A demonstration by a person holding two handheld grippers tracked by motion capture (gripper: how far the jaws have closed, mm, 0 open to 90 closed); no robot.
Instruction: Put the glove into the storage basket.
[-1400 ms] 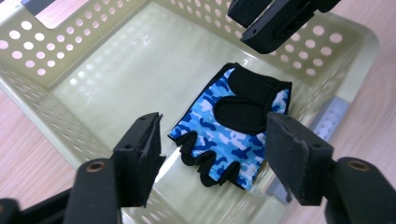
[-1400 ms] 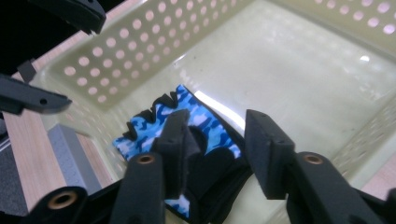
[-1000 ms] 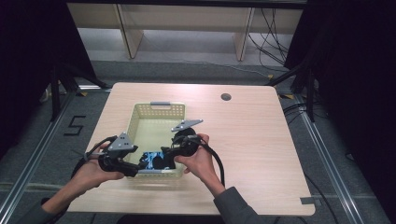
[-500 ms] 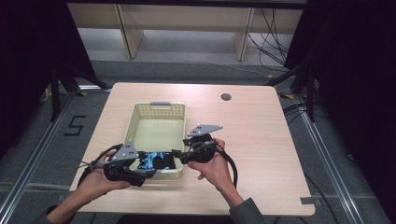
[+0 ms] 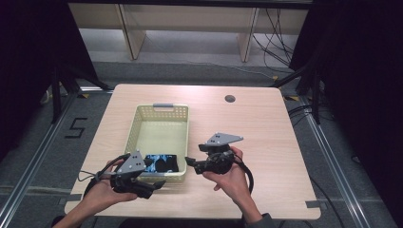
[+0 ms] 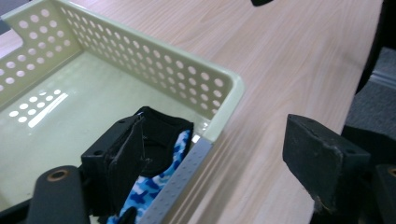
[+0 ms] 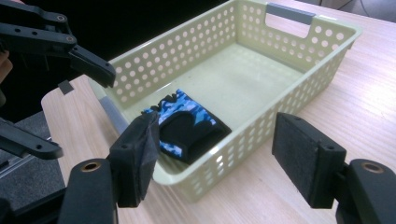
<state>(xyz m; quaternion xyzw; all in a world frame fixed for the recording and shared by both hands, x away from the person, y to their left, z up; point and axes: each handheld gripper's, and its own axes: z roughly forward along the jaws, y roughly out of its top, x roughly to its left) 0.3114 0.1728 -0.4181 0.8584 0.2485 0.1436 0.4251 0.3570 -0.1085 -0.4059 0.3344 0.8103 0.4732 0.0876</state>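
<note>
A pale green perforated basket [image 5: 142, 124] stands on the wooden table. A black glove with blue camouflage print [image 5: 161, 163] lies flat in its near end, free of both grippers. My left gripper [image 5: 154, 186] is just outside the basket's near left corner. Its jaws are open and have just been opening, with nothing pressed between them. In the left gripper view the glove [image 6: 163, 140] shows behind the left jaw, inside the basket rim [image 6: 224, 84]. My right gripper [image 5: 191, 165] hovers beside the basket's near right wall, open and still widening. In its view the glove [image 7: 191, 128] lies beyond the jaws.
The basket has a grey handle [image 5: 163, 105] at its far end. A round cable hole [image 5: 230, 99] sits in the table [image 5: 266, 133] near the far edge. Bare tabletop stretches right of the basket. Dark floor and shelving lie beyond.
Both grippers have drawn away from the basket's near end, the left toward the near left, the right out to the right. The glove now lies released in the basket.
</note>
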